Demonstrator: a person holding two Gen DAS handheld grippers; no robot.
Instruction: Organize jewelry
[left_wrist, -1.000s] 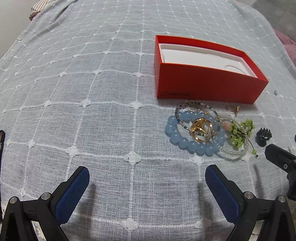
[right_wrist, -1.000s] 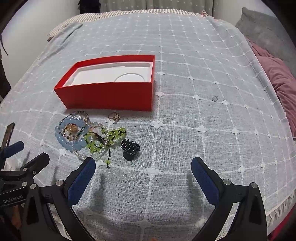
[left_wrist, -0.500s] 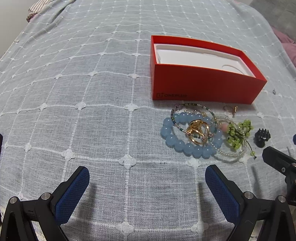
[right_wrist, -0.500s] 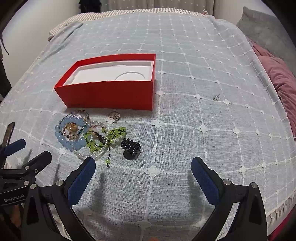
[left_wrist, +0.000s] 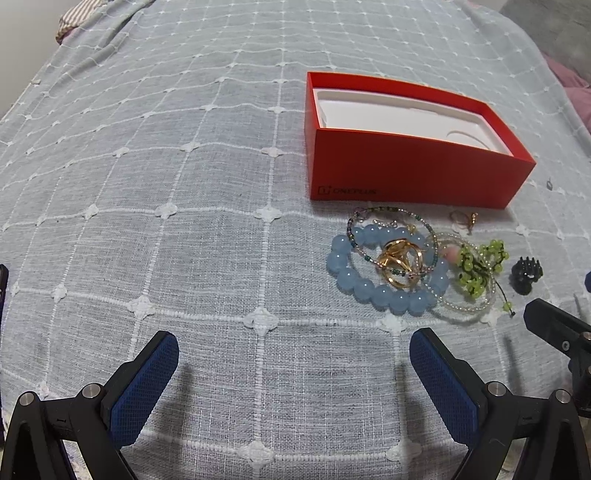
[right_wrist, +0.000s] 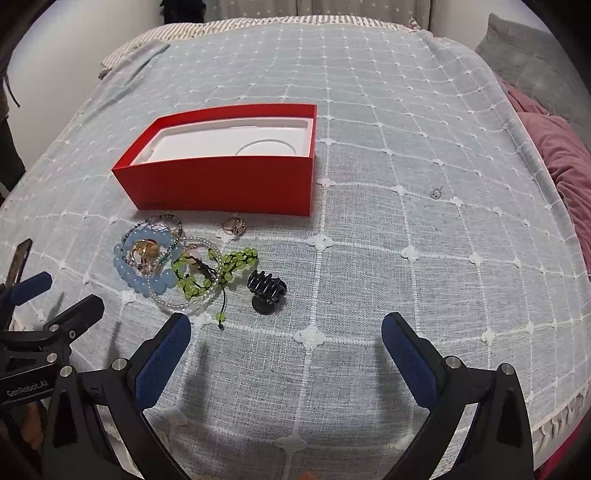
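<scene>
Two grippers hover above the bedspread (right_wrist: 406, 177), both spread wide and holding nothing: the left gripper (left_wrist: 293, 373) and the right gripper (right_wrist: 286, 350). The jewelry lies in a loose heap just in front of the red box (right_wrist: 229, 181), whose white moulded tray sits bare. From the right gripper the black hair claw (right_wrist: 266, 290) lies ahead, slightly left — the nearest piece, and the right hand looks better placed for it. Left of it tangle the green bead bracelet (right_wrist: 207, 273), the glossy blue bead bracelet (left_wrist: 369, 284) and gold rings (left_wrist: 400, 264); a lone ring (right_wrist: 233, 226) rests beside the box wall.
</scene>
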